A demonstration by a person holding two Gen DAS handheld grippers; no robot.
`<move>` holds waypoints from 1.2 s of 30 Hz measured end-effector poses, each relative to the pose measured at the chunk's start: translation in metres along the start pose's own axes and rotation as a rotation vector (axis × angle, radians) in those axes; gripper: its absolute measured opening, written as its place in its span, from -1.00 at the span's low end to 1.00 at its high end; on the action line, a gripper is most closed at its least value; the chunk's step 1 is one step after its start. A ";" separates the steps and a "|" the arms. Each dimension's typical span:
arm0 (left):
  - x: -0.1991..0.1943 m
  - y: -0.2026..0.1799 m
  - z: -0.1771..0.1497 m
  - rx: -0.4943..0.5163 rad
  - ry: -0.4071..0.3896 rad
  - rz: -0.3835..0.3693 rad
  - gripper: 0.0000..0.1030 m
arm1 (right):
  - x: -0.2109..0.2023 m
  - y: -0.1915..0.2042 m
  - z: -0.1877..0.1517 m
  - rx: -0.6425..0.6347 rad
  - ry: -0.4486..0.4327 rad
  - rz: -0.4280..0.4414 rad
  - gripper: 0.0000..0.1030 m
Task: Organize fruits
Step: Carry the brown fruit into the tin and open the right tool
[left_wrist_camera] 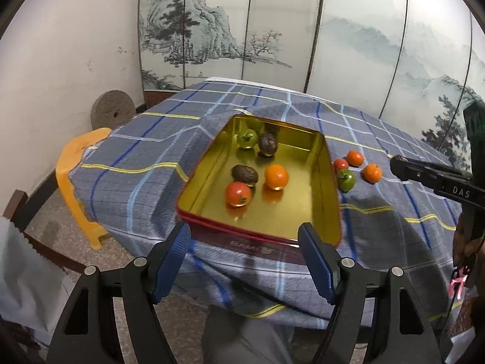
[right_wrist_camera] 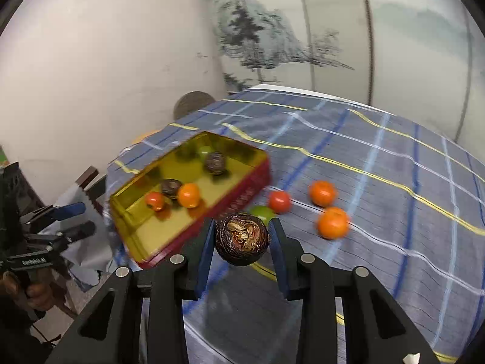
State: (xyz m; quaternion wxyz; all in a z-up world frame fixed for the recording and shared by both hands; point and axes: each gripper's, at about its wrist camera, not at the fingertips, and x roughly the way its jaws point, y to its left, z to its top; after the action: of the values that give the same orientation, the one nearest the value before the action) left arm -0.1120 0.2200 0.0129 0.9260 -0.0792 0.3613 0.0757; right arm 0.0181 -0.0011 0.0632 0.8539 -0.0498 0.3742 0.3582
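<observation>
Right gripper (right_wrist_camera: 242,239): clenched on brown wrinkled fruit (right_wrist_camera: 242,239), roundish, no clear long axis.
Left gripper (left_wrist_camera: 245,254): released, empty.
Tin (right_wrist_camera: 194,221): ahead-left of the right gripper, long side slanting away.

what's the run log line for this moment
right gripper: shut on dark wrinkled fruit | left gripper: open, empty | tin: five fruits inside | cloth: four fruits loose

One tin (left_wrist_camera: 326,182), three brown fruits (right_wrist_camera: 242,239), three orange (left_wrist_camera: 276,176), two red (left_wrist_camera: 238,193), two green (left_wrist_camera: 346,179).
</observation>
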 end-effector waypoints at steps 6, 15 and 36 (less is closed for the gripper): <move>-0.003 0.013 -0.001 -0.005 -0.005 0.031 0.43 | 0.059 0.041 0.041 -0.051 0.026 0.059 -0.36; -0.004 0.024 -0.004 -0.012 -0.006 0.056 0.43 | 0.089 0.082 0.045 -0.103 0.073 0.106 -0.35; 0.001 0.037 -0.013 0.001 -0.007 0.119 0.51 | 0.133 0.121 0.042 -0.143 0.149 0.124 -0.34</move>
State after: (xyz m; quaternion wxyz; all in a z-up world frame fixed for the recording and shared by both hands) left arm -0.1269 0.2538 -0.0006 0.9211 -0.0568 0.3623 0.1307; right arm 0.0263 0.1790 0.0257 0.7943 -0.1136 0.4124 0.4313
